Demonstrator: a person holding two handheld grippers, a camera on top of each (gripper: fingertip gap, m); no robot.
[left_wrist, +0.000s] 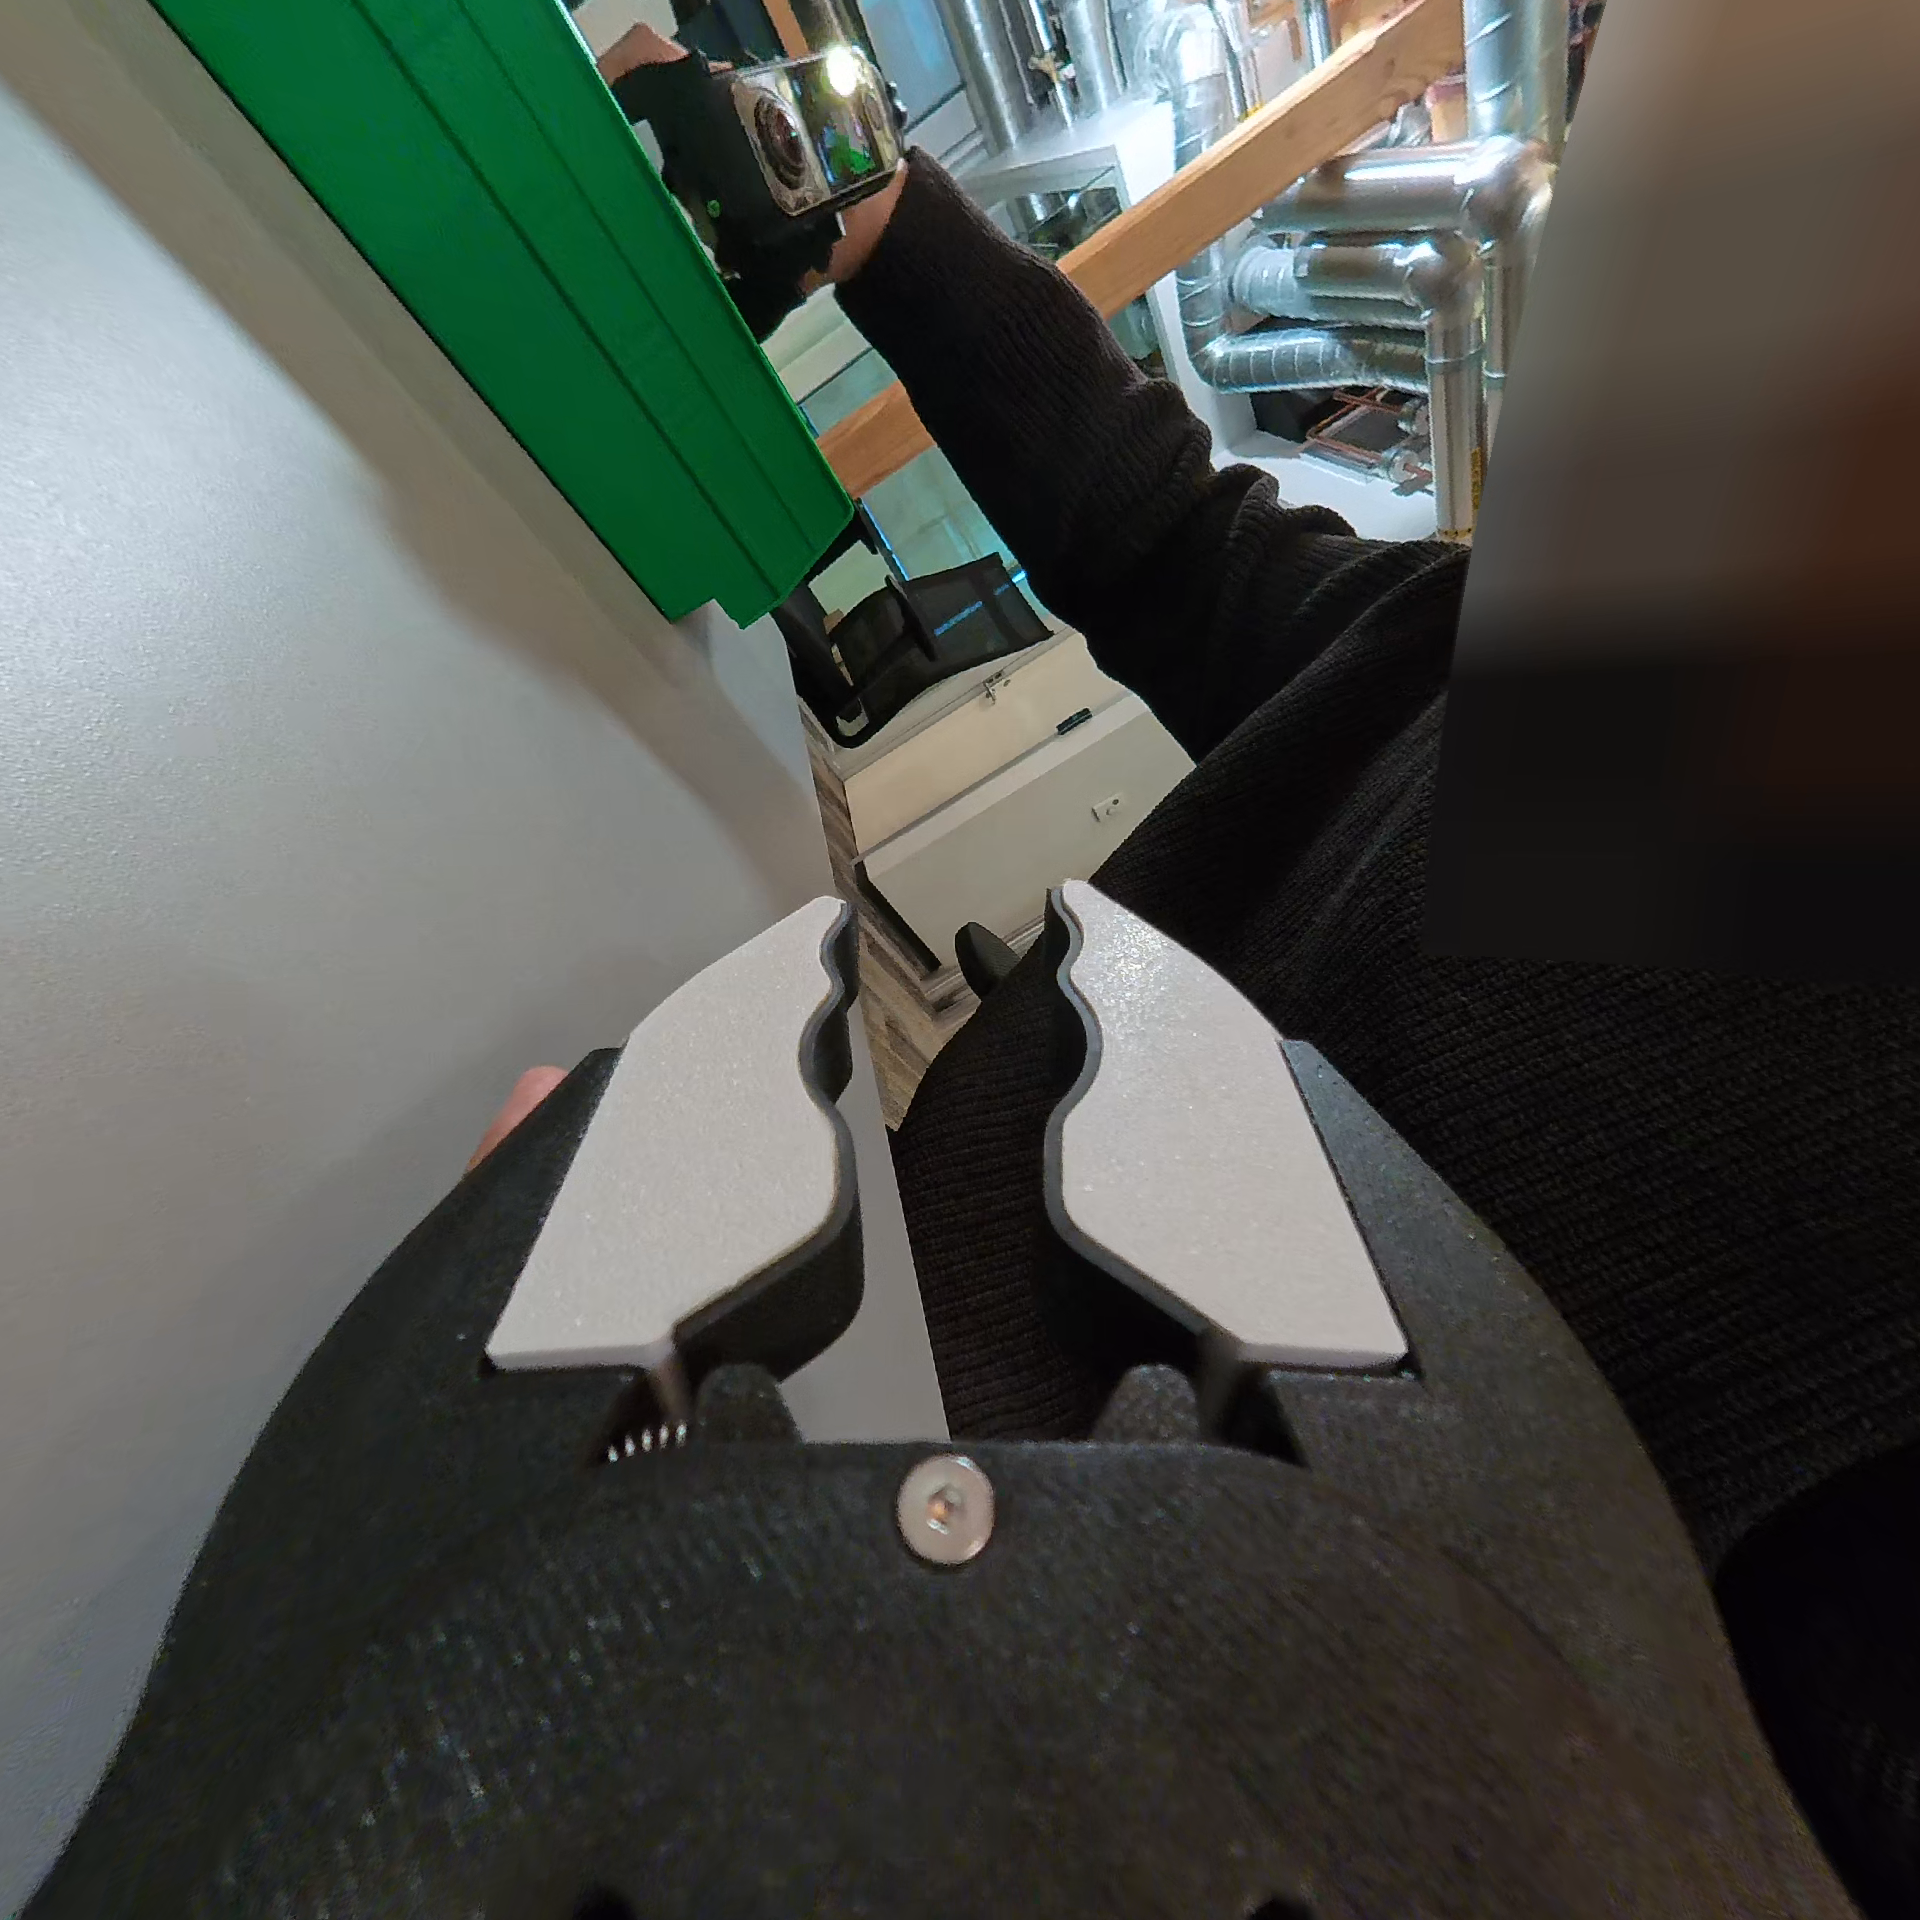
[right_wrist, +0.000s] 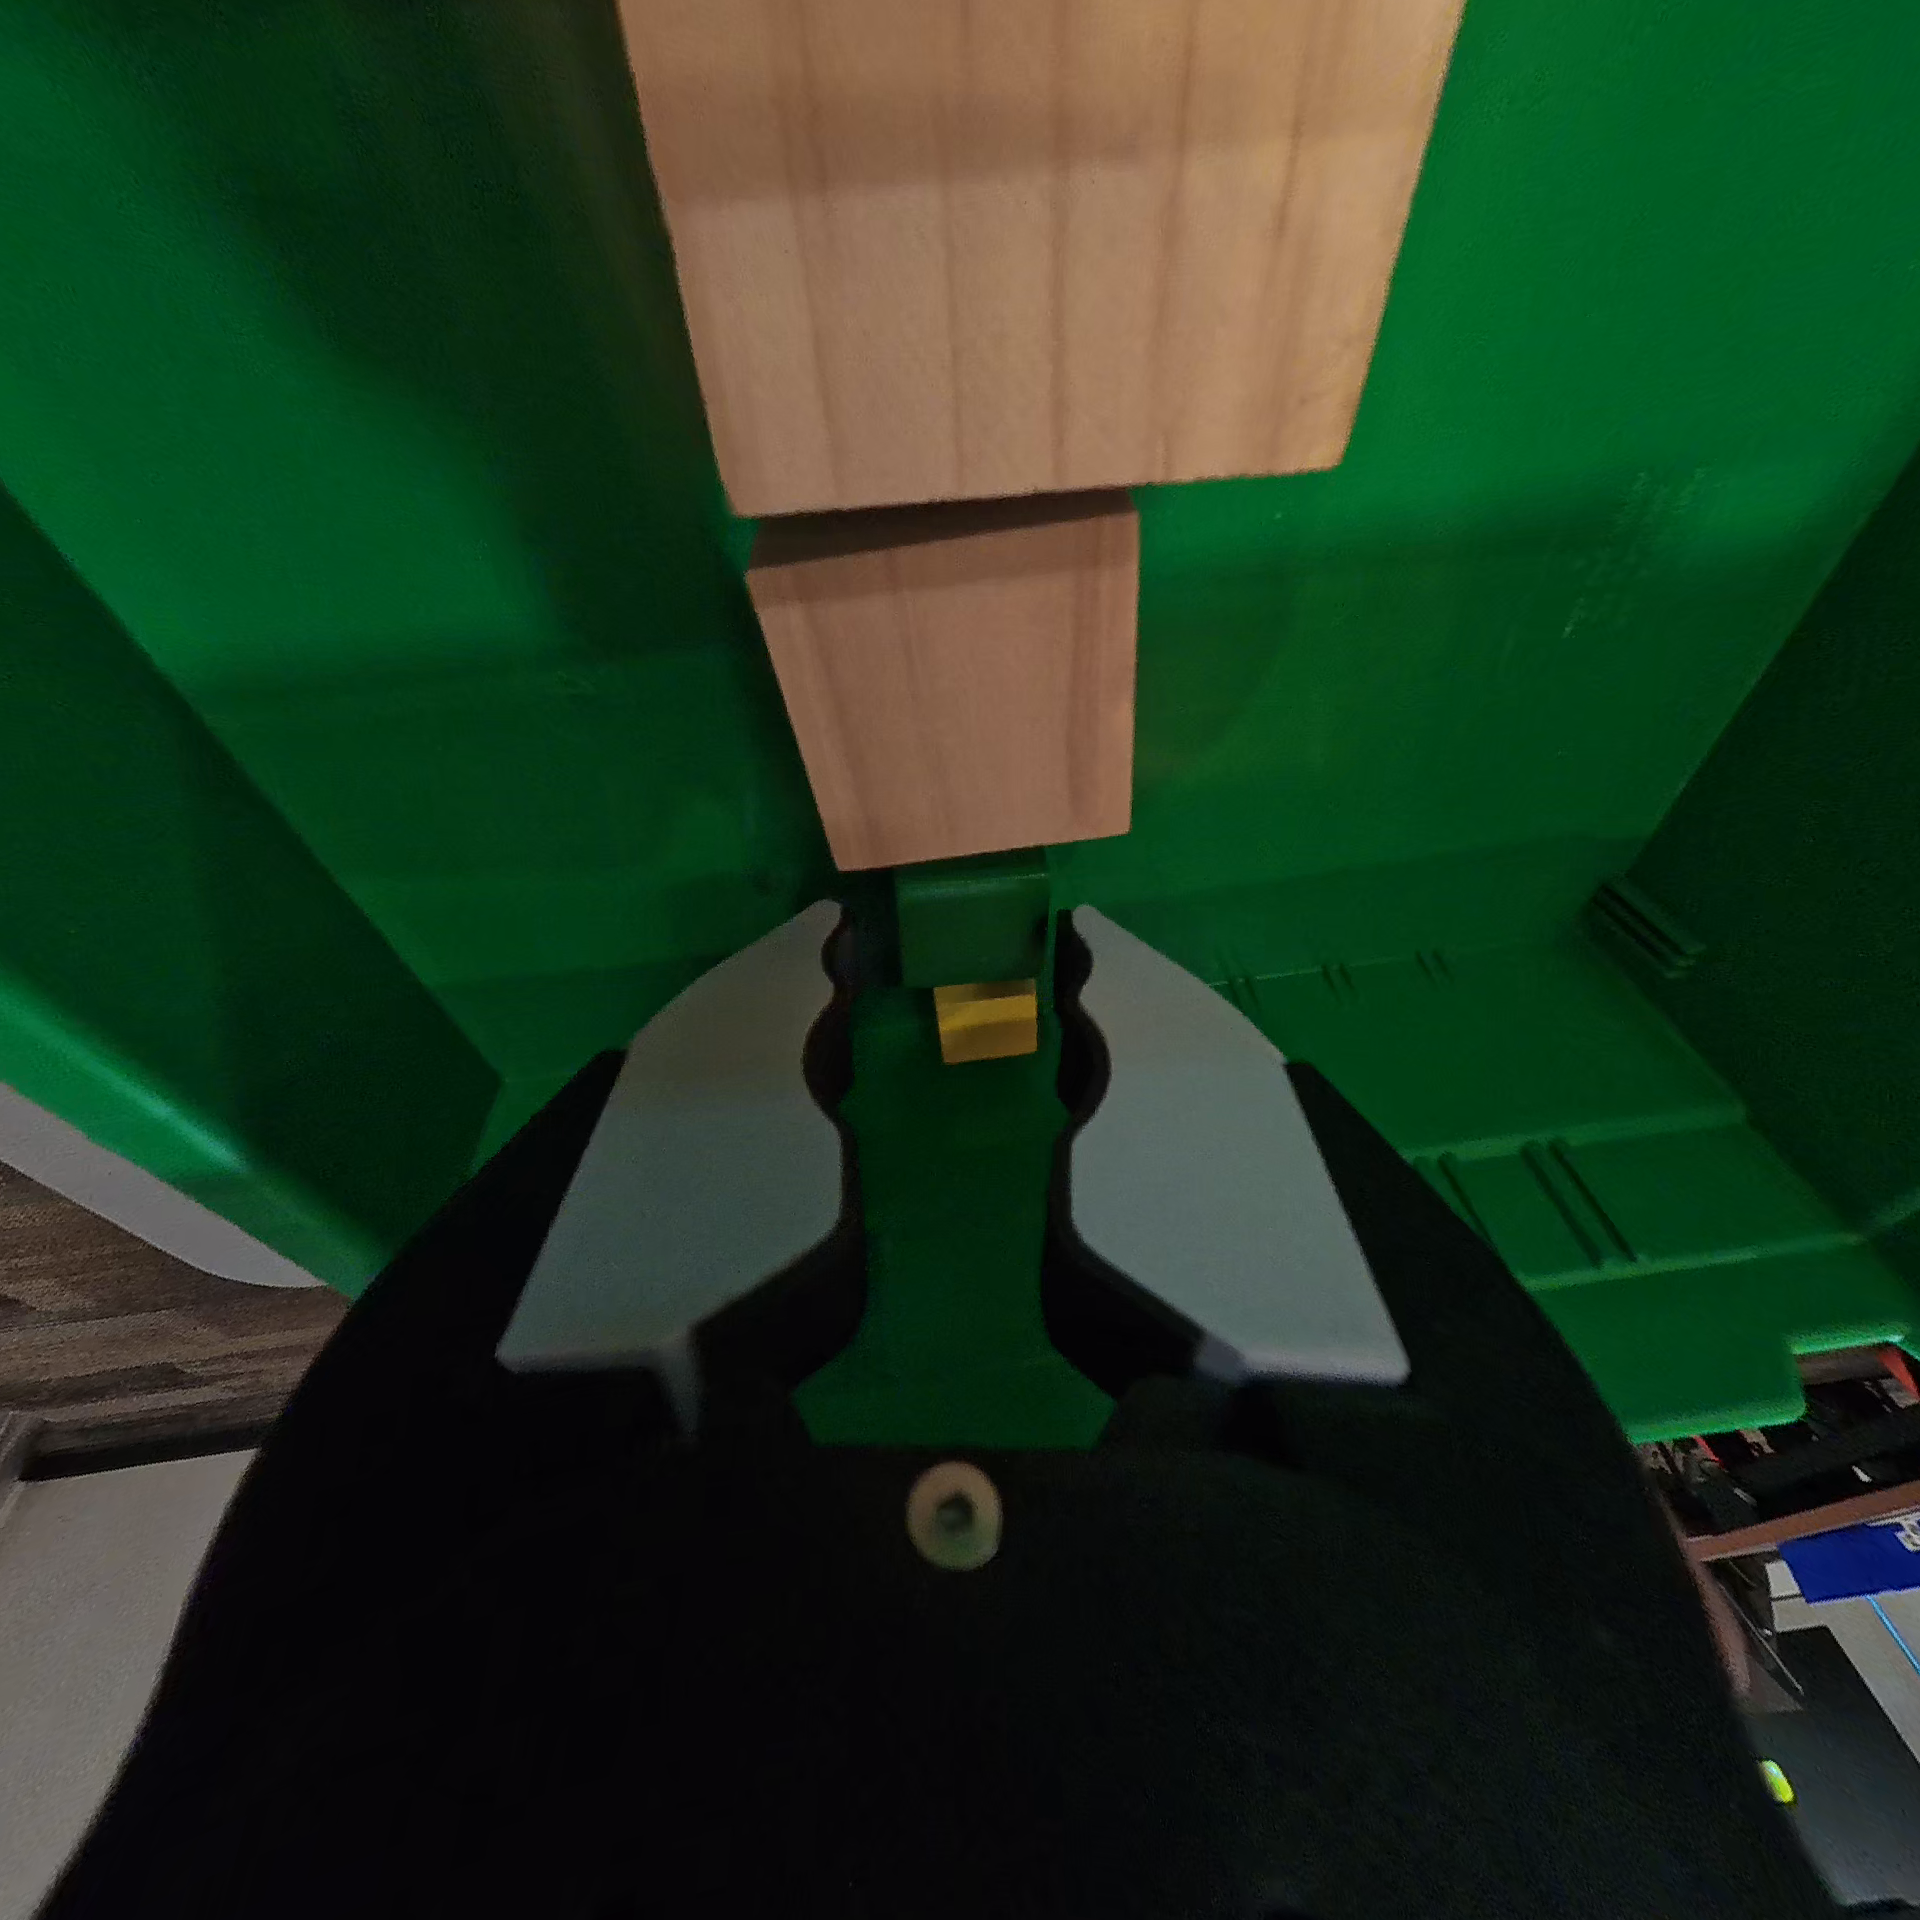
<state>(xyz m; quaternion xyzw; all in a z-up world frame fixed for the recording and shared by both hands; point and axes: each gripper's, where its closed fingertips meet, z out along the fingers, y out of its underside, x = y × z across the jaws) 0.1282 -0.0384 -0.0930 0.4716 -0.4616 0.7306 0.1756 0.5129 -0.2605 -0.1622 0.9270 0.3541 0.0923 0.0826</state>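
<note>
My right gripper (right_wrist: 956, 935) is over the inside of a green bin (right_wrist: 416, 520). Its pads close on both sides of a small green block (right_wrist: 971, 925). A small yellow block (right_wrist: 985, 1023) shows just below the green one, between the fingers. Beyond the green block lie a wooden block (right_wrist: 951, 686) and a larger wooden block (right_wrist: 1018, 239). My left gripper (left_wrist: 951, 914) is open and empty, with a clear gap between its fingertips. It is beside a white surface (left_wrist: 260, 727), away from the bin (left_wrist: 540, 260). The right gripper (left_wrist: 748, 156) also shows far off in the left wrist view.
A person in a black sweater (left_wrist: 1351, 1039) stands close on the right of the left wrist view, with one sleeve (left_wrist: 1018, 353) reaching toward the bin. Behind are a wooden beam (left_wrist: 1226, 177), metal ducts (left_wrist: 1351, 312) and a white cabinet (left_wrist: 987, 790).
</note>
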